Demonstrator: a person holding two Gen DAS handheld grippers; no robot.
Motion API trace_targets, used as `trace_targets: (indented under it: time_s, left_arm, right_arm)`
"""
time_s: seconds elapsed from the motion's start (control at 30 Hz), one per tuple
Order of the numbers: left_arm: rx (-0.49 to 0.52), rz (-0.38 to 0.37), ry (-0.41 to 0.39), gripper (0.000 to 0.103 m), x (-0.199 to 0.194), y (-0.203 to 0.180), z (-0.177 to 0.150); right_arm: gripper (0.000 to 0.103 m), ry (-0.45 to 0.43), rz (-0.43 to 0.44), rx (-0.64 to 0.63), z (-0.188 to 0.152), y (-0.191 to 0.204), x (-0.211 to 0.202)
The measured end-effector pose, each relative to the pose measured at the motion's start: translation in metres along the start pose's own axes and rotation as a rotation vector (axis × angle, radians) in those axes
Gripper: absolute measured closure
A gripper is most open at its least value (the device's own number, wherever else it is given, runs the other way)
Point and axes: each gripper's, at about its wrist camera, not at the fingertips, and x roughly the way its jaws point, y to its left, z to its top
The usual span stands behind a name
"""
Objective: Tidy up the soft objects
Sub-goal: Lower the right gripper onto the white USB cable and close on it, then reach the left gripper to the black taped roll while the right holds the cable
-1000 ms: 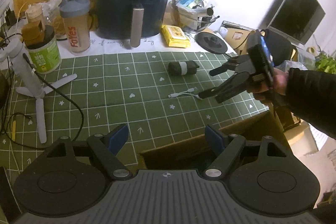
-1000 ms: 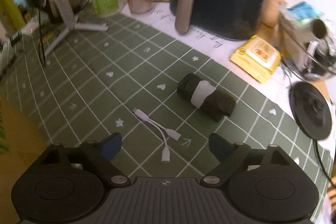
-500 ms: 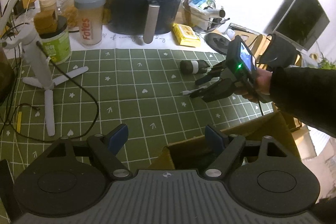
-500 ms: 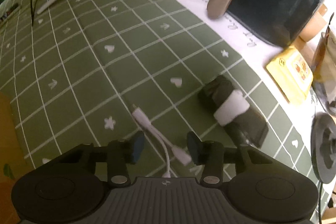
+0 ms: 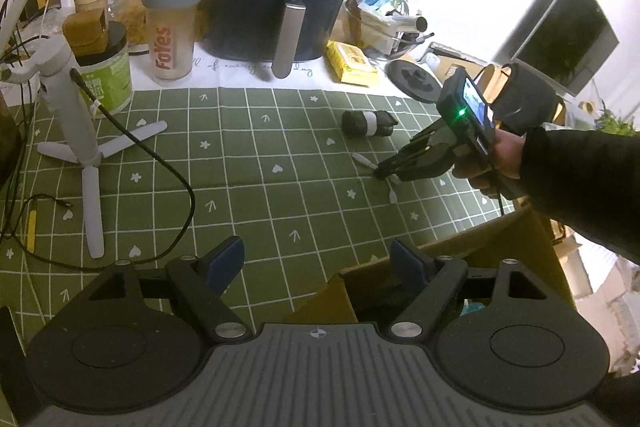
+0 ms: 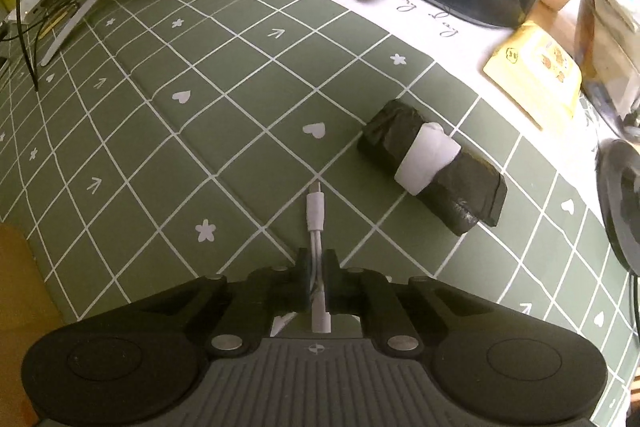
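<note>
Pads of the right claw [image 6: 316,281] had just been closing and pinched the white adapter cable [image 6: 316,205] against the green tabletop [image 6: 224,131], plug ahead, black roll [image 6: 432,173] to its right. Left claw [image 5: 316,263] hung spread above the cardboard box [image 5: 500,247]. Risk: the thin cord could slip out on lifting.
</note>
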Motion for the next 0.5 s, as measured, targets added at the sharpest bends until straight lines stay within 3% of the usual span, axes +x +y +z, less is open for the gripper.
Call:
trace_targets:
  time_s: [0.5]
  left_arm:
    - [-0.009,0.013,-0.031,0.023,-0.011,0.004,-0.002]
  right_arm:
    - [0.092,0.063,-0.007,-0.032,0.011,0.001,0.008]
